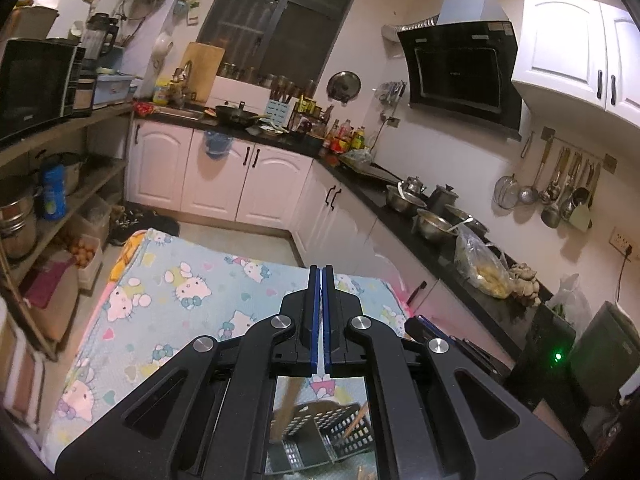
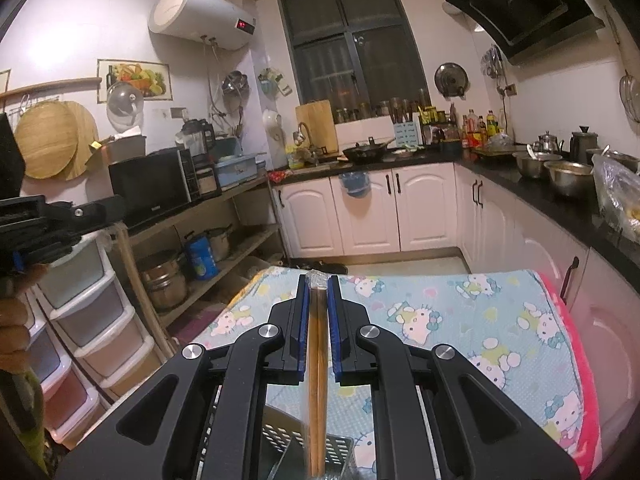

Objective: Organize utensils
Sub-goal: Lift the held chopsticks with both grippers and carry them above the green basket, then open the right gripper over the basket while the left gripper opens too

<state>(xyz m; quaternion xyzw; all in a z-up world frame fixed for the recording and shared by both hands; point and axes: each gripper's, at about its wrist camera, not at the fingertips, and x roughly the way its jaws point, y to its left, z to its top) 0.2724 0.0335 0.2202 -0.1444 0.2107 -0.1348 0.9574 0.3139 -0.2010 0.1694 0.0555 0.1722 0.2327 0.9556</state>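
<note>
No writing reads clearly here. Right tongs [image 2: 318, 280] are level above the Hello Kitty tabletop cloth [image 2: 460, 320], clamped on wrapped chopsticks [image 2: 317, 360] running down toward the perforated basket [image 2: 276, 440]. Left tongs [image 1: 321, 272] are pressed together, holding nothing, above the same basket [image 1: 320, 428].

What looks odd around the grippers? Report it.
Nothing stands out. The right gripper is shut on plastic-wrapped chopsticks above the perforated basket; the left gripper is shut, with nothing between its fingers.
</note>
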